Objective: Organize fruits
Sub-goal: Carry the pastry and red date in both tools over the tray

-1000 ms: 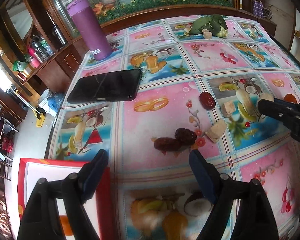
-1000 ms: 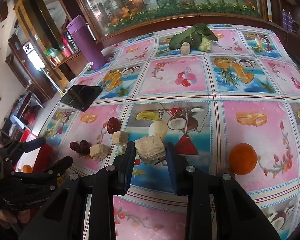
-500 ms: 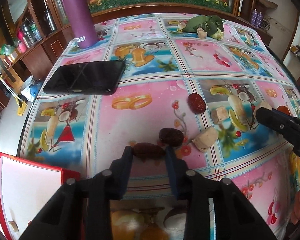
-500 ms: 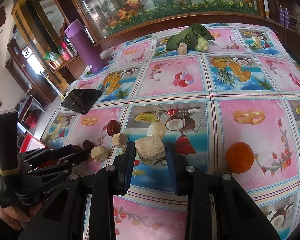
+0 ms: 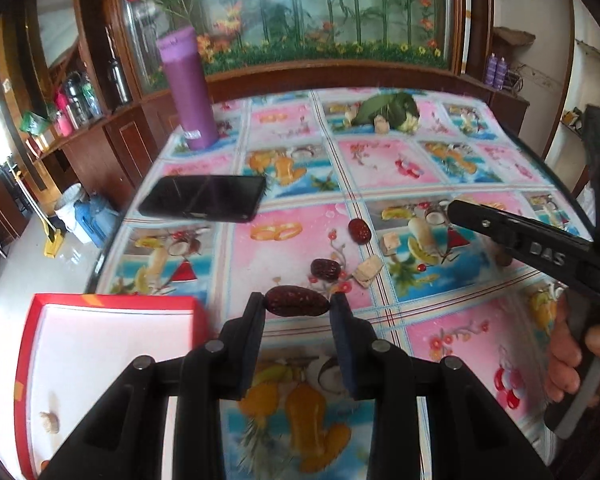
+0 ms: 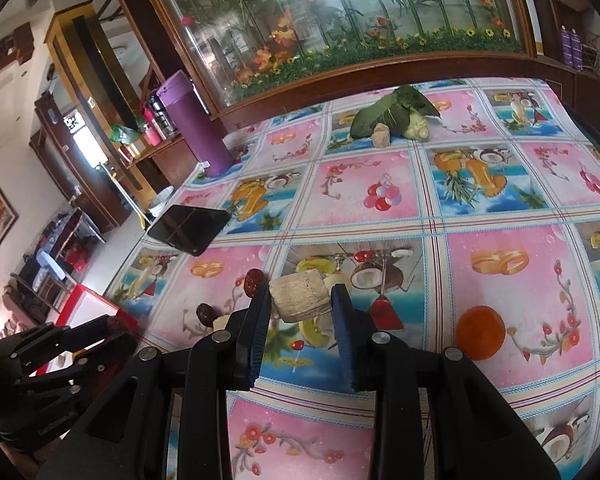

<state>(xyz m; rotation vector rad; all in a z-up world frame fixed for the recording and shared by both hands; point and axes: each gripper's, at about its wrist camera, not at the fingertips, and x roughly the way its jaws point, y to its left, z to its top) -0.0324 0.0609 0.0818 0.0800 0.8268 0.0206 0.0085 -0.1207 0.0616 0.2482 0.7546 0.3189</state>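
Note:
My left gripper (image 5: 298, 306) is shut on a dark red date (image 5: 297, 301) and holds it above the table, beside a red box with a white inside (image 5: 100, 344) at the left. Two more dates (image 5: 325, 269) (image 5: 359, 231) and pale cut chunks (image 5: 368, 271) lie on the fruit-print tablecloth beyond. My right gripper (image 6: 300, 300) is shut on a pale beige chunk (image 6: 300, 296), lifted off the cloth. An orange (image 6: 480, 332) sits to its right. The right gripper also shows in the left wrist view (image 5: 520, 236).
A black phone (image 5: 204, 198) lies at the table's left. A purple bottle (image 5: 188, 88) stands at the back left. Green leaves with a chunk (image 5: 388, 110) lie at the back. A small scrap (image 5: 49, 422) lies in the box.
My left gripper closed on the date and has lifted it off the cloth, drawing back toward the red box. My right gripper has raised its beige chunk a little.

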